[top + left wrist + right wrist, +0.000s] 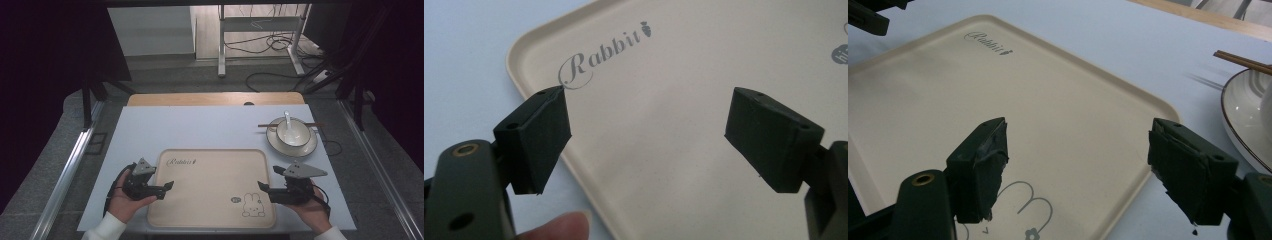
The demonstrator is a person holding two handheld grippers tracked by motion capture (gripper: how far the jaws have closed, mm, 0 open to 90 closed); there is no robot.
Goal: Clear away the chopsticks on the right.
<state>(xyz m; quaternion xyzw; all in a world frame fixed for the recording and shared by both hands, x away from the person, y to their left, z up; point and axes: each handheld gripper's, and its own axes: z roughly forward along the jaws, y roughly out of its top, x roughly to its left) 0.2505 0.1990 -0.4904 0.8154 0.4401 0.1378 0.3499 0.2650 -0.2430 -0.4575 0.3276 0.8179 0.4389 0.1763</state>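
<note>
Tray, beige with a printed rabbit, lies flat at the near middle of the pale-covered bench, apparently placed to receive the tableware at the far right: a plate bearing a white bowl with a spoon, and chopsticks across the plate's far rim. Left gripper and right gripper flank the tray's near edges, pointing inward, each with jaws wide apart and holding nothing, seemingly poised to begin.
</note>
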